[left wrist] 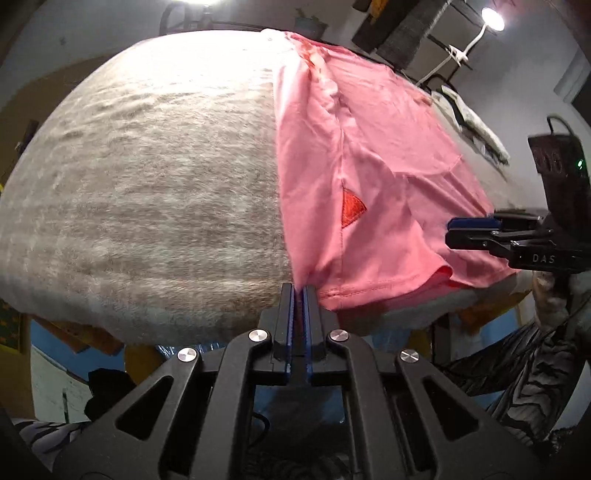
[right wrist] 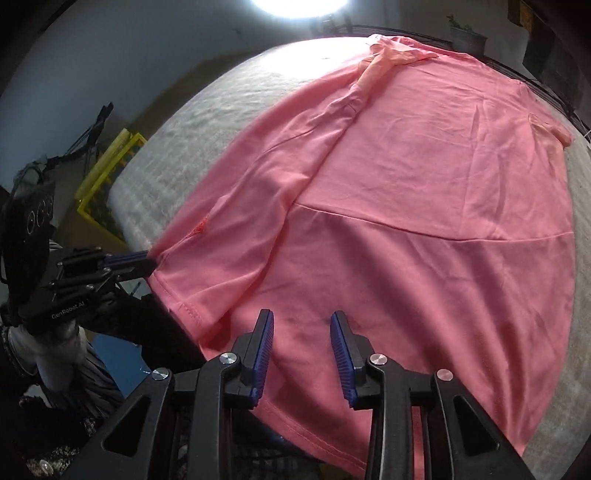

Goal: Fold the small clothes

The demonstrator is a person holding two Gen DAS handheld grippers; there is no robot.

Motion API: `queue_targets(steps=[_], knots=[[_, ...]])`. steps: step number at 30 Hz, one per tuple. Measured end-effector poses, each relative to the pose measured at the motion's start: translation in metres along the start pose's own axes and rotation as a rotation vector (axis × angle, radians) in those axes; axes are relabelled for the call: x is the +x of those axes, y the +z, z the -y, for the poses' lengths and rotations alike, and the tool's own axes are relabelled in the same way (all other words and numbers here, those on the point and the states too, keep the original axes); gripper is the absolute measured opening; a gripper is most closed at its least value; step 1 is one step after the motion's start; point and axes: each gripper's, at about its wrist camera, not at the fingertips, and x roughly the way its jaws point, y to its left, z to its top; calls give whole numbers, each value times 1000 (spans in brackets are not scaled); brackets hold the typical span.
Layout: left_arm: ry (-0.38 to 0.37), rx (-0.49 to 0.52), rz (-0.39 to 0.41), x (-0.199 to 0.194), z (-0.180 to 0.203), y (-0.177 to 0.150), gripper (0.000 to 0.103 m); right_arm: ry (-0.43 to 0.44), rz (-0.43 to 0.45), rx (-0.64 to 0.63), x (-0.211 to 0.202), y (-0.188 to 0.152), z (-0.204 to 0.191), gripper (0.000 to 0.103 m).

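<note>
My left tongs (left wrist: 298, 291) are clamped tight on the near corner of the pink shirt (left wrist: 369, 166), right at the hem where it hangs off the table edge. My right tongs (right wrist: 303, 345) sit partly open over the hem further along, pads on either side of the cloth but not pressing it yet, so nothing is held there. The shirt itself lies spread across the fuzzy grey blanket (left wrist: 147, 184), one side already turned in along a long crease.

What worries me: only a thin pinch of fabric is in the left grip, and a hard pull could slip it out. If the right side closes on just the top layer, the fold will drag crooked and the lower layer will stay behind. The sleeve flap with the red patch (left wrist: 352, 210) could bunch under the turn too.

Around me: a yellow frame (right wrist: 107, 173) off to the side, and a lamp (left wrist: 493, 18) behind. Nothing blocks the shirt; the blanket's nap may grab it.
</note>
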Motion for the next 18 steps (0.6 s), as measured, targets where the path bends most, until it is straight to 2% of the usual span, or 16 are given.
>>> queue_targets(steps=[1, 2, 4, 8, 13, 16, 18], knots=[[-12, -13, 9, -4, -3, 0, 2, 0, 12, 18, -3, -1, 4, 30], [-25, -25, 18, -8, -6, 1, 2, -4, 25, 29, -3, -4, 8, 23], [-26, -27, 39, -15, -6, 5, 2, -12, 56, 27, -8, -4, 10, 21], [-17, 12, 80, -24, 4, 13, 2, 62, 85, -17, -12, -2, -6, 18], [-19, 74, 84, -25, 18, 18, 2, 85, 27, -120, 8, -10, -41, 16], [-14, 55, 80, -24, 13, 22, 2, 86, 9, -167, 13, -22, -51, 16], [-11, 40, 82, -26, 8, 23, 2, 140, -23, -216, 11, -27, -58, 16]])
